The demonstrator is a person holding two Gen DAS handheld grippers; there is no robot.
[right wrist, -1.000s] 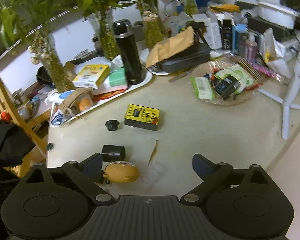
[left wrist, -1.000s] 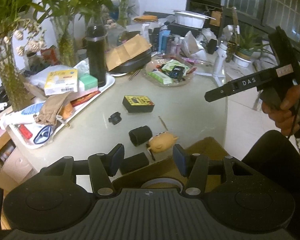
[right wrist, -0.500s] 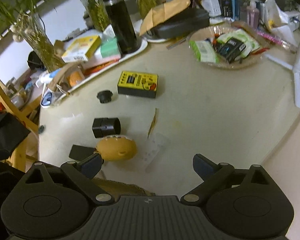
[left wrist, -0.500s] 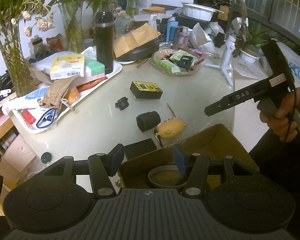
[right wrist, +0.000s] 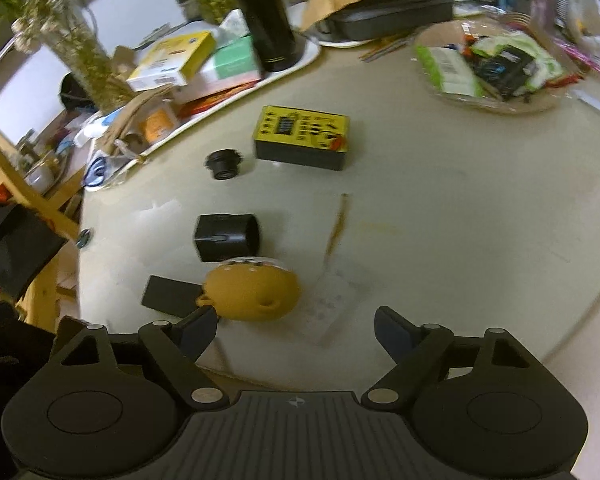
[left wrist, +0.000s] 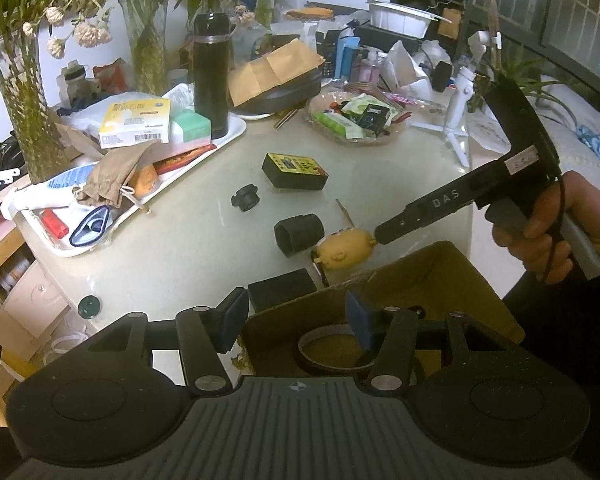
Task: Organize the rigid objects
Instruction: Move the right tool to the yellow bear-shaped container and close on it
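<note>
A yellow pig-shaped toy point(right wrist: 256, 296) lies near the table's front edge. My right gripper point(right wrist: 296, 332) hangs just over it with its jaws closing; the toy sits between the fingers near the left fingertip point(right wrist: 198, 332), and the right pad is clear of it. In the left wrist view the right gripper point(left wrist: 384, 234) tips down onto the toy point(left wrist: 348, 250). My left gripper point(left wrist: 296, 320) is open over a cardboard box point(left wrist: 432, 276), one finger inside it and one outside. A black cylinder point(right wrist: 226, 238), a flat black block point(right wrist: 170, 294), a small black cap point(right wrist: 223, 164) and a yellow-topped black box point(right wrist: 302, 142) lie on the table.
A round tin point(left wrist: 328, 354) lies in the cardboard box. A white tray point(left wrist: 236, 136) with boxes and a black flask point(left wrist: 210, 76) stands at the left. A glass plate of packets point(left wrist: 356, 120), plant vases and a white tripod point(left wrist: 458, 120) crowd the back. A thin stick point(right wrist: 336, 224) lies mid-table.
My right gripper has sunk toward the yellow toy, which now lies between its fingers, and the jaws have narrowed. The left view has shifted slightly, showing more of the cardboard box.
</note>
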